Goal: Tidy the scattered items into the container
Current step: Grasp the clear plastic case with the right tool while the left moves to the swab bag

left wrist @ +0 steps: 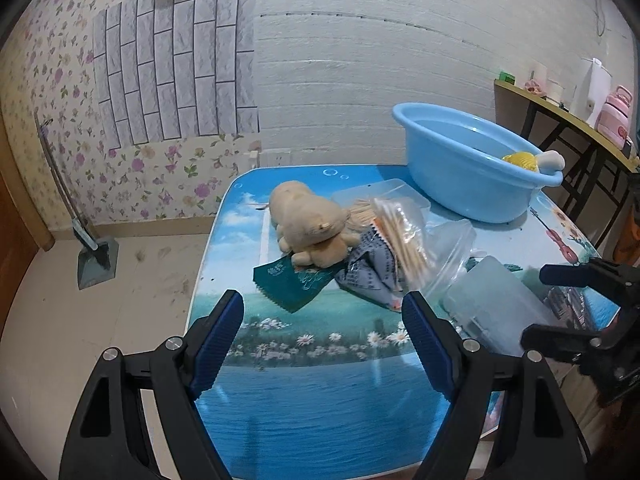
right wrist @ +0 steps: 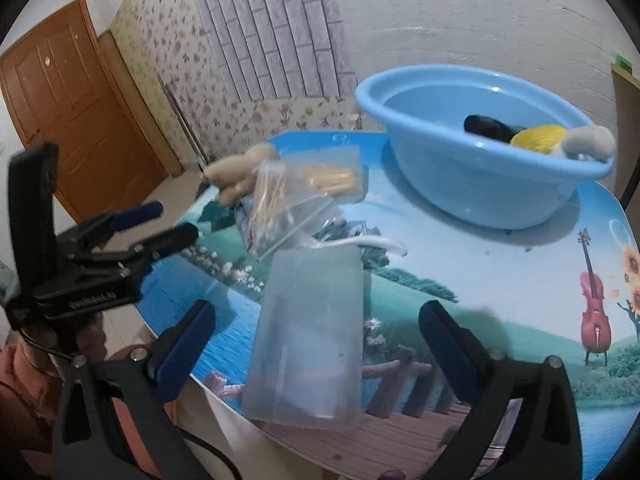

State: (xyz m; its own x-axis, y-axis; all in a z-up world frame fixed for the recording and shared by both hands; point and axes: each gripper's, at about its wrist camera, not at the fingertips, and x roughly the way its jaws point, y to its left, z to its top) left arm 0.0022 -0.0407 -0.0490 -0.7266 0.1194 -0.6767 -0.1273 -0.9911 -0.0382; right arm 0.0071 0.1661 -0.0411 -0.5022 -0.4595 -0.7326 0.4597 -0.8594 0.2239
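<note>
Fingers of both grippers stand wide apart with nothing pressed between the blue pads. Seen in the right wrist view, the right gripper (right wrist: 316, 344) points down at an angle over the near table edge, its fingers straddling a frosted plastic box (right wrist: 308, 340) without touching it; the box lies on the table (right wrist: 500, 280) with one end at the front edge. Just beyond the box sits a clear zip bag of toothpicks (right wrist: 296, 196), resting on a grey patterned packet (left wrist: 368, 276) and a dark green packet (left wrist: 292, 284), with a tan plush toy (left wrist: 312, 224) lying partly on the green one. Farther back, toward the wall, the light blue basin (right wrist: 480, 184) stands on the table (it already contains a yellow item, a pale toy and a dark object). The left gripper (left wrist: 324, 344) hovers over the near left part of the table, angled downward toward the plush toy and packets, well short of them. In the right wrist view a hand (right wrist: 90, 340) grasps the left gripper's handle at the frame's left edge.
</note>
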